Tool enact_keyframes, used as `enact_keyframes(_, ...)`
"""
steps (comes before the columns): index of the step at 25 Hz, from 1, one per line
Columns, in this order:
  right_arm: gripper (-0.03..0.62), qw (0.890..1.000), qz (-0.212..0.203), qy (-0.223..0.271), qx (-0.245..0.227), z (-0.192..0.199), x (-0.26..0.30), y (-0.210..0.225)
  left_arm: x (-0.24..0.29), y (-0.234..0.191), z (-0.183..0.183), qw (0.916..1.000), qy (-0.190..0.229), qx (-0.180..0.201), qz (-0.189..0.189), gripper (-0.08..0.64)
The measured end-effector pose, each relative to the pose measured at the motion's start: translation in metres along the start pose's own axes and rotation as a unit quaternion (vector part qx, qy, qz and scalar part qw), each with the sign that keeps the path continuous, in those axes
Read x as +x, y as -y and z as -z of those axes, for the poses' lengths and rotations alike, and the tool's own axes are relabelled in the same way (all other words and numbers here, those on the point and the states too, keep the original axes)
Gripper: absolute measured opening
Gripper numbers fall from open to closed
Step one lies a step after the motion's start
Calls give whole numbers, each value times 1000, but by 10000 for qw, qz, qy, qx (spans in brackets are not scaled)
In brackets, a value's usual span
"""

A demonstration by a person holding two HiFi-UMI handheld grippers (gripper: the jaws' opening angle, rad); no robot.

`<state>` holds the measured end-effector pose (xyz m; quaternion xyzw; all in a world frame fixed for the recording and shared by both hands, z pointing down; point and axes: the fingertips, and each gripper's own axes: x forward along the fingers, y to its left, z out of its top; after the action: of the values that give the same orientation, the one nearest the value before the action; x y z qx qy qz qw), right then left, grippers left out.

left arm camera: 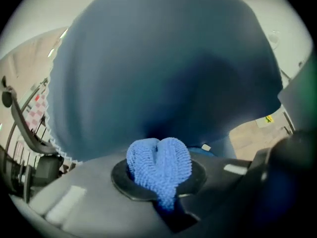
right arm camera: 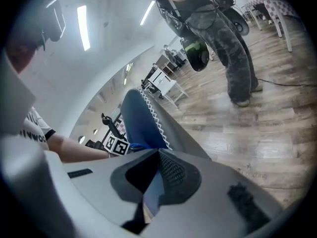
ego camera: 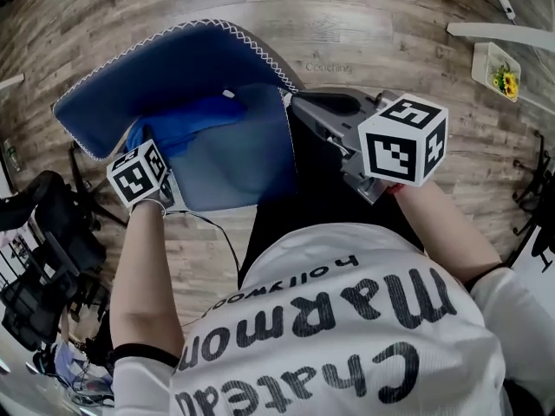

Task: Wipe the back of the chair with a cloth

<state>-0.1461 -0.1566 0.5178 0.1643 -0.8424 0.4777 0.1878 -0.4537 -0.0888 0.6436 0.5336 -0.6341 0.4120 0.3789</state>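
Wood floor (ego camera: 390, 24) all round. Chair (ego camera: 173, 63) sits at upper left of the head view, with a blue back and white zigzag stitching along the edge. In the left gripper view the back (left arm camera: 163, 68) fills nearly the whole frame, so little else is readable there.

My shirt covers the bottom of the head view and hides the lower chair. A second person (right arm camera: 233, 53) in camo trousers stands on the floor past the chair, in the right gripper view only, cut off at the top.

Black frames (ego camera: 43, 258) are stacked at the left edge, near the chair but clear of it. A small white tray (ego camera: 499, 68) with something yellow in it lies far right, well apart. A thin cable (ego camera: 221, 232) runs on the floor below the chair.

Right hand-held gripper (right arm camera: 156, 182): jaws pressed onto the stitched edge of the chair back, blue fabric showing between them. Its marker cube blocks part of the body in the head view.

Left hand-held gripper (left arm camera: 159, 175): jaws pinching the cloth (left arm camera: 158, 162). The cloth is blue and nubbly, bunched at the jaw tips and touching the chair back. From the head view the cloth (ego camera: 186, 124) lies against the back's inner face, and the jaw tips are hidden behind it.
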Motion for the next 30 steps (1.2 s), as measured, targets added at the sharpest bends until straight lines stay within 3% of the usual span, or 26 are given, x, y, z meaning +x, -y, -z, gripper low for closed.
enact_keyframes(2,12,9995,-277,113,-46,-8,-1,-5,3,-22,11,9994,-156,-219,-215,43)
enact_keyframes(4,12,9986,-509,138,-72,-13,-1,-9,9,-30,20,9988,-326,-205,-316,43)
enact_keyframes(7,12,9974,-712,83,-115,-13,3,-14,21,-20,20,9987,-394,-217,-225,42)
enact_keyframes(13,12,9965,-829,-20,-58,-13,6,-12,42,70,-13,9976,-98,194,652,43)
enact_keyframes(20,12,9964,-841,-45,-40,-10,4,-14,44,151,-27,9907,20,520,1260,41)
enact_keyframes(30,12,9963,-857,-38,0,-2,2,-18,11,248,-42,9691,435,970,2228,41)
